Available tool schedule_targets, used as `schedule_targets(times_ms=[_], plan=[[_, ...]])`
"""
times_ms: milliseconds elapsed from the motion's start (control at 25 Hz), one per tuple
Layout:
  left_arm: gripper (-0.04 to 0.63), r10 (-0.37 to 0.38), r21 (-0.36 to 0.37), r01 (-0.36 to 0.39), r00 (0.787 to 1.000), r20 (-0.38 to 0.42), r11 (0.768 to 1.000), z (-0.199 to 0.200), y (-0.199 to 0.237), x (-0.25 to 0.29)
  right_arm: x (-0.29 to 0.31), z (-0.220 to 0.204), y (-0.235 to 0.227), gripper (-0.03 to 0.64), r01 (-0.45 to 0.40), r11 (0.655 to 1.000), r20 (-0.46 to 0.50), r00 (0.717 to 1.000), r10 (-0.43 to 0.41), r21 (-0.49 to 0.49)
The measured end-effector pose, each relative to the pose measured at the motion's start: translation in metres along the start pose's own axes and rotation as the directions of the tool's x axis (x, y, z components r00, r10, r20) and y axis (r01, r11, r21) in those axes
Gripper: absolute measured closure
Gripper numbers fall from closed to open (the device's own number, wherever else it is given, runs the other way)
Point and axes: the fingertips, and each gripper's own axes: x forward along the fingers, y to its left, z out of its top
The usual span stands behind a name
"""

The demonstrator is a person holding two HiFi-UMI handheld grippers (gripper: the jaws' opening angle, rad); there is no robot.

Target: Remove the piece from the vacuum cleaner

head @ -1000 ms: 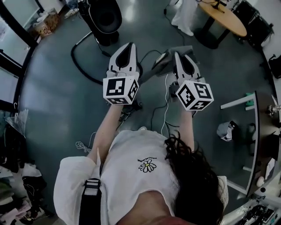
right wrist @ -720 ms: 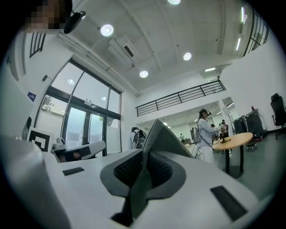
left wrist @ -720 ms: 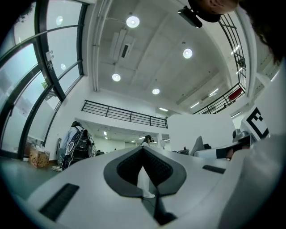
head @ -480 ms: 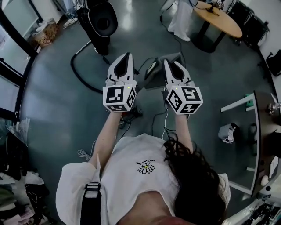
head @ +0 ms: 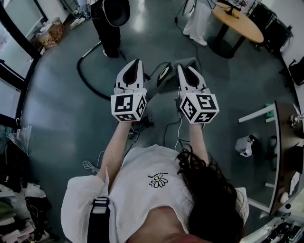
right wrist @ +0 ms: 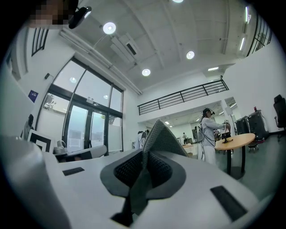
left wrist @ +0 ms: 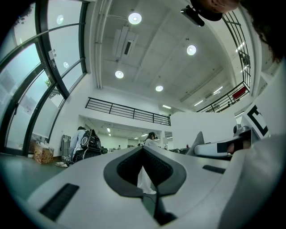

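Observation:
In the head view the black vacuum cleaner [head: 114,14] stands on the floor at the top, and its black hose [head: 88,78] curves toward me. A grey, flat vacuum piece [head: 166,76] hangs between the two raised grippers. My right gripper [head: 183,66] is shut on it. In the right gripper view the piece [right wrist: 158,136] shows as a textured grey wedge that sticks up from between the pads of my right gripper [right wrist: 145,154]. My left gripper [head: 137,60] is beside the piece, apart from it, shut with nothing in it. In the left gripper view the jaws of my left gripper [left wrist: 143,150] meet.
Cables [head: 171,123] trail on the grey floor below the grippers. A round wooden table [head: 237,21] stands at the top right with a person in white [head: 197,21] beside it. A desk [head: 285,142] lines the right edge, and a box [head: 47,31] sits by the glass wall at the left.
Both grippers have drawn closer together and toward the middle of the view, the right one still shut on the grey piece. In the last half second they barely moved.

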Motion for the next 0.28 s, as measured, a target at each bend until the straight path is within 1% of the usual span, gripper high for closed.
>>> schedule_targets(times_ms=[280], plan=[[0.592,0.002,-0.012,-0.002,1.000,-0.009,1.000,-0.0059,0.0037,0.0008,0.0046,0.0010,-0.0040,0.581,0.006,1.000,0.000,1.000,-0.006,0.001]])
